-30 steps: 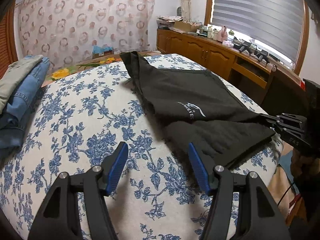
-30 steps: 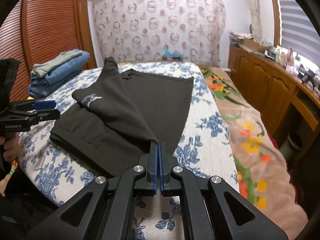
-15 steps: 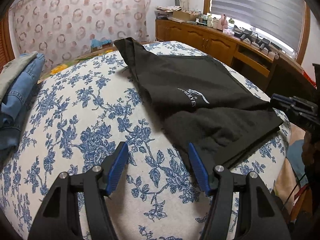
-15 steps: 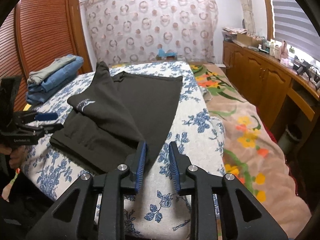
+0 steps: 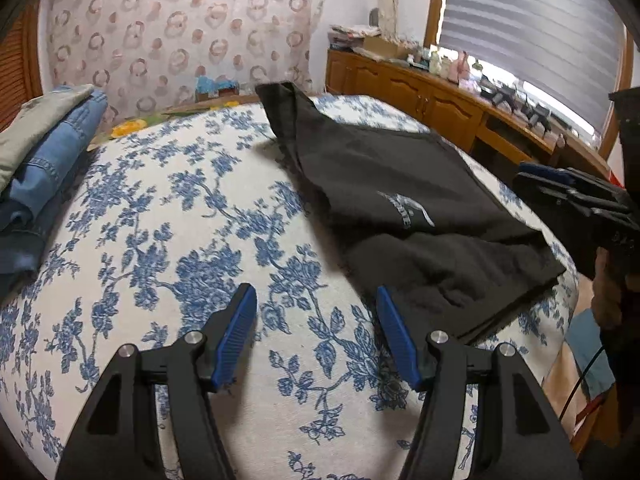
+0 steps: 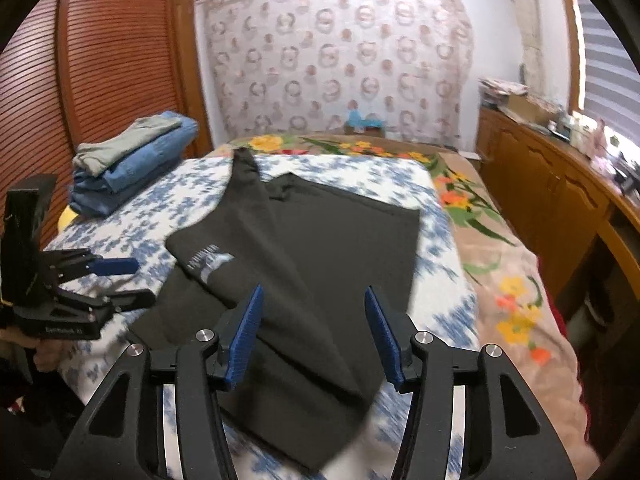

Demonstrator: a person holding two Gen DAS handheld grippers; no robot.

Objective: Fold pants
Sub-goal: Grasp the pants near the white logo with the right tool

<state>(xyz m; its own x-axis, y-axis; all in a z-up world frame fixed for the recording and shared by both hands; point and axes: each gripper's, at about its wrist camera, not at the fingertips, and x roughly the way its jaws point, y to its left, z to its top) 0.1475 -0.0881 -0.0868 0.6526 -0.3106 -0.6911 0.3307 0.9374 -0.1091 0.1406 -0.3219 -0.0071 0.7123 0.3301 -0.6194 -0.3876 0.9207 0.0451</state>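
Now the right claw [image 6: 313, 332] has spread wide, releasing the pants [image 6: 320, 248].

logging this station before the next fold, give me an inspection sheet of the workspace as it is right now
surface: bed with blue floral cover; a second flowered blanket lies beside it on the cabinet side.
job's things: black pants, partly folded, one layer laid over the other, white logo up.
clutter: stack of folded clothes, jeans with a grey-green piece on top, at the bed's far corner.
grippers: left tongs open over bare cover, holding nothing; right tongs open above the pants, holding nothing.
cables: thin dark cable hanging below the right hand.
surroundings: wooden cabinets under a blinded window, louvred wardrobe doors, patterned curtain.
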